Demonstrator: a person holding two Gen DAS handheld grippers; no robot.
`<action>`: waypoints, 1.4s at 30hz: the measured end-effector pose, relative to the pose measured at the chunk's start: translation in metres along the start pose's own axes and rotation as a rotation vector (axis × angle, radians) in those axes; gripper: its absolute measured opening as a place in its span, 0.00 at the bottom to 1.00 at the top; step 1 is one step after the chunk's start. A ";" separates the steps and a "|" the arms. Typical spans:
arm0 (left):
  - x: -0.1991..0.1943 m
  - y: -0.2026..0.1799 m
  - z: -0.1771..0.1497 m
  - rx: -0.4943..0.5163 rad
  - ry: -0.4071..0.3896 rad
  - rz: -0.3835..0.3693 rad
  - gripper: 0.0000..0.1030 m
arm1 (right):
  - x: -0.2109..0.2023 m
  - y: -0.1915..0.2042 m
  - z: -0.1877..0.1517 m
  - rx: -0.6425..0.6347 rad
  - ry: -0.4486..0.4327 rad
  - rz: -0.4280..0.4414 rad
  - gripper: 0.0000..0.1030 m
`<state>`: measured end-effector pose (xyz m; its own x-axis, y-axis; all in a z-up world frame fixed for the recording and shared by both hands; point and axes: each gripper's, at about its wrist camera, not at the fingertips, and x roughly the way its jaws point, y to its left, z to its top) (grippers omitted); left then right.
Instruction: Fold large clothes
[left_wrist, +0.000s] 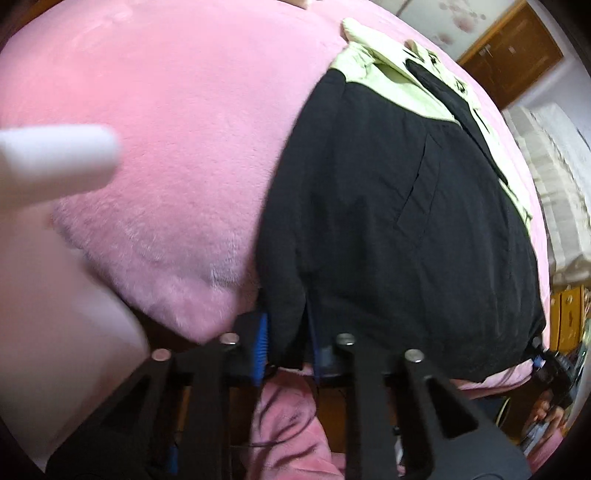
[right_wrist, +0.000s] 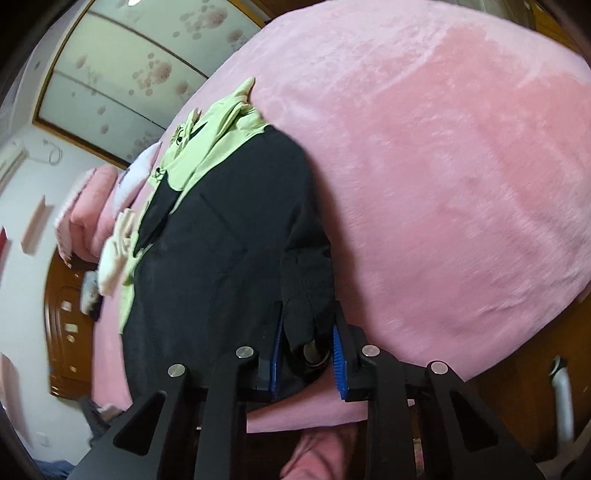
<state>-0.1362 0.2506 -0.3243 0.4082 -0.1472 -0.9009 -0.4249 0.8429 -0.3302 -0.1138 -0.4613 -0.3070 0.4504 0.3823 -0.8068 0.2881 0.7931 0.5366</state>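
No writing can be read anywhere. The black and pale-green jacket (left_wrist: 406, 221) lies spread on the pink bed (left_wrist: 166, 129), collar toward 12 o'clock and hem toward 6 o'clock. The left hand-held gripper (left_wrist: 286, 343), angled steeply down, is clenched on the hem's left corner, and the right hand-held gripper (right_wrist: 308, 350), tilted likewise, pinches the hem's right corner between its blue pads (right_wrist: 340, 365).

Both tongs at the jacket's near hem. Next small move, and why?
Probably lift both corners together and carry the hem toward the green collar. The left tongs are closed on the black jacket's hem, and the right tongs have fabric bunched between the pads, seemingly gripped. The jacket lies flat on the pink blanket, with room ahead for a half fold.
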 end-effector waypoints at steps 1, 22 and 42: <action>-0.005 -0.002 0.000 -0.019 -0.006 -0.010 0.09 | 0.003 0.007 -0.001 0.007 0.011 0.015 0.20; -0.099 -0.140 0.146 -0.154 -0.192 -0.511 0.06 | 0.013 0.183 0.105 0.240 0.001 0.529 0.16; -0.108 -0.138 0.202 -0.068 -0.141 -0.338 0.06 | -0.008 0.209 0.194 0.217 -0.062 0.396 0.14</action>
<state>0.0413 0.2543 -0.1241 0.6401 -0.3341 -0.6918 -0.2982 0.7219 -0.6245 0.1066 -0.3905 -0.1402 0.6093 0.6018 -0.5164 0.2512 0.4712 0.8455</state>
